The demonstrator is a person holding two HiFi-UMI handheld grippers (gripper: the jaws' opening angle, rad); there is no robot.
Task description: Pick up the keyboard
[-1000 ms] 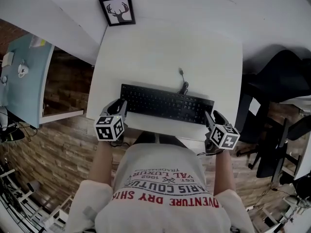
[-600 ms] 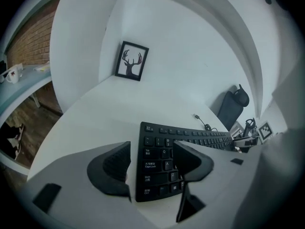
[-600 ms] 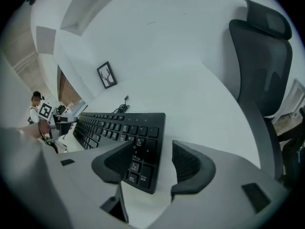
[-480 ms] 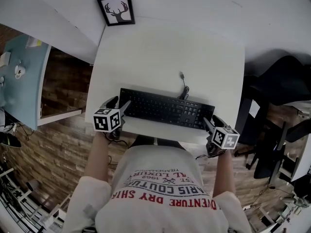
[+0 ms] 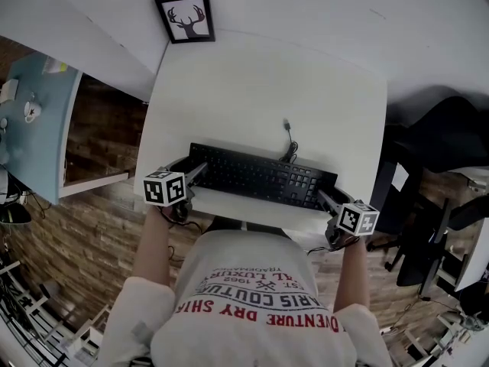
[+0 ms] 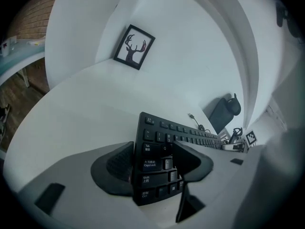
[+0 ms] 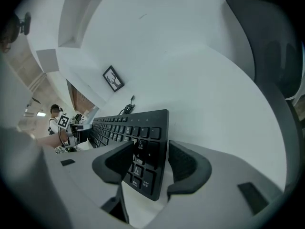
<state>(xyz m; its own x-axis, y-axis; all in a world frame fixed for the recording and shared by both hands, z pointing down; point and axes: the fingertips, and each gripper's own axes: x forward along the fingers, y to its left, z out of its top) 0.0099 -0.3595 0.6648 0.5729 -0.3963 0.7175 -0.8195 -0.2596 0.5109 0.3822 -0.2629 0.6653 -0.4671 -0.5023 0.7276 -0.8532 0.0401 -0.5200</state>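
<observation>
Both tools are settling lower than a second ago and closing in on the ends of the keyboard (image 5: 263, 178), and their jaws have just been opening. The left tool (image 5: 192, 173) is now standing wide apart, with the keyboard's left end (image 6: 157, 142) lying between its jaws but not squeezed. The right tool (image 5: 326, 199) is gaping the same way around the right end (image 7: 147, 147), one jaw over the keys and the other just outside the short edge.

The keyboard is lying flat on the white table (image 5: 260, 90), near the person's edge. Its long axis is running from one tool to the other, slanting slightly in the head view. Each tool is pointing inward and downward along that axis, so each is serving its own end. The coming squeeze is probably depending on both closing evenly.

The keyboard is looking like a thin, rigid slab of matte black plastic with low keys and pale legends. A thin dark cable (image 5: 289, 136) is trailing from its far edge. The pads (image 6: 119, 163) are showing as dark, curved and finely ribbed, likely giving grip on the smooth casing. The table is appearing smooth and glossy, so the slab may be sliding if it is nudged.
</observation>
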